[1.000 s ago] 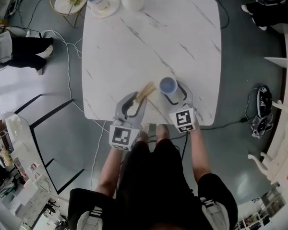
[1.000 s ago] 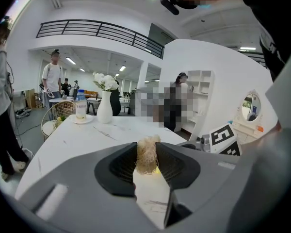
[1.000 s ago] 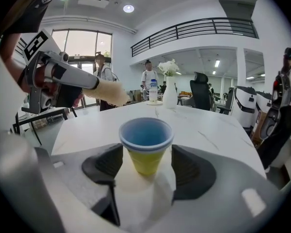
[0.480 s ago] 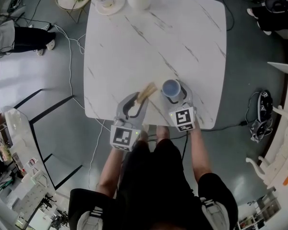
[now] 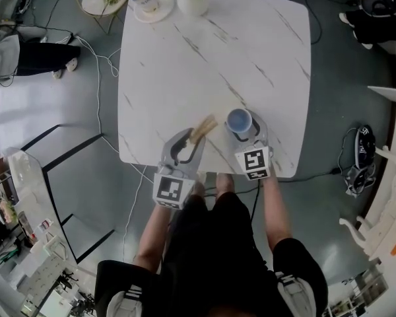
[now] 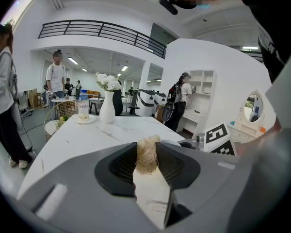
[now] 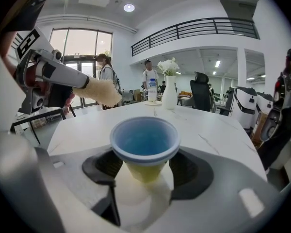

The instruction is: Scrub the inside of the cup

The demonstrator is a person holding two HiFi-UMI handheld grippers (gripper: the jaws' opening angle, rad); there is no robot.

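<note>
The cup (image 7: 144, 142) is a small one with a blue inside and a pale yellow outer wall, and it looks like thin plastic or paper. I judge it light and easy to squash, with a smooth wall that could slip. The best place to hold it is low on the body, under the thicker rim, with only gentle pressure. The right gripper (image 5: 243, 130) has it exactly so. Its two jaws are closed on the lower wall from both sides, and the cup stands upright with the mouth open to the top. It is above the near edge of the marble table (image 5: 251, 45) (whether its base touches the top, I cannot tell).

The left gripper (image 5: 195, 139) is clenched on a fibrous scrubber (image 6: 146, 155), pale tan and rough like loofah. It should be soft and springy, so it will bend against the cup wall and not scratch it. The free end sticks out past the jaw tips. In the head view this end is just beside the cup's rim on the left, near but apart, and not yet inside the cup.
</note>
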